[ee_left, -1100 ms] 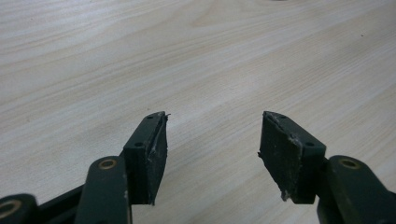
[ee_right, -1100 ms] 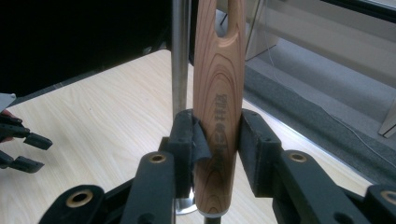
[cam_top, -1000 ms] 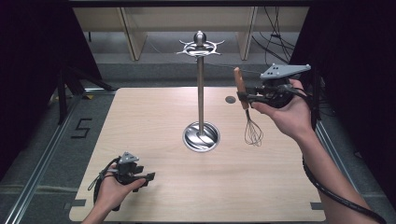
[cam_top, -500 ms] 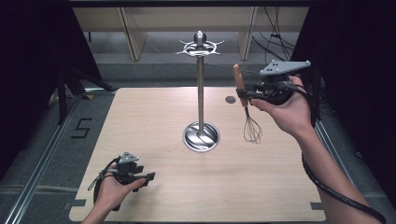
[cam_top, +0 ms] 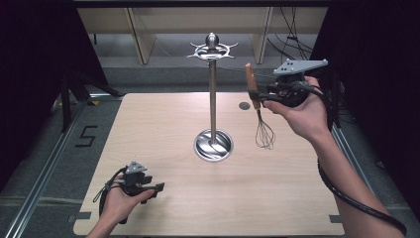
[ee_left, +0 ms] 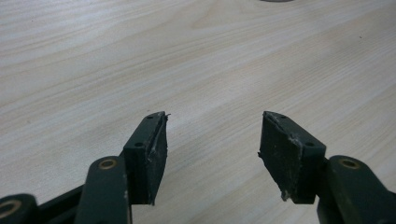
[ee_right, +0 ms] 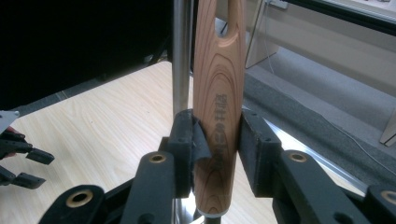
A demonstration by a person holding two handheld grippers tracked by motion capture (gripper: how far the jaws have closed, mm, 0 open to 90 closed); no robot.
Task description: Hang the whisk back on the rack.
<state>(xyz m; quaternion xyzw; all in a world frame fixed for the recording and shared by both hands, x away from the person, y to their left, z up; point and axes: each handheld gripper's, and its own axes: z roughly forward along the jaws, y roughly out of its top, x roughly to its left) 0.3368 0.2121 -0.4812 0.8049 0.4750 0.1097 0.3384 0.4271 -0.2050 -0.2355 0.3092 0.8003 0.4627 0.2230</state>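
A whisk with a wooden handle [cam_top: 251,87] and black wire head [cam_top: 265,135] hangs upright in the air at the right of the table, above the tabletop. My right gripper [cam_top: 257,96] is shut on the handle [ee_right: 218,116], whose hanging hole points up. A metal stand [cam_top: 212,94] with a round base [cam_top: 213,145] and a ring of hooks [cam_top: 212,49] on top rises at the table's middle; its pole [ee_right: 181,56] stands just behind the handle. My left gripper [cam_top: 158,188] rests low near the front left, open [ee_left: 212,144] with bare wood between its jaws.
The light wooden table [cam_top: 148,129] has a small dark round hole [cam_top: 244,105] at the back right. Wooden shelving legs [cam_top: 136,34] stand behind the table. Dark curtains flank both sides, and a metal rail [cam_top: 44,168] runs along the floor at the left.
The right hand with the whisk has drifted slightly; the left hand has stayed where it was.
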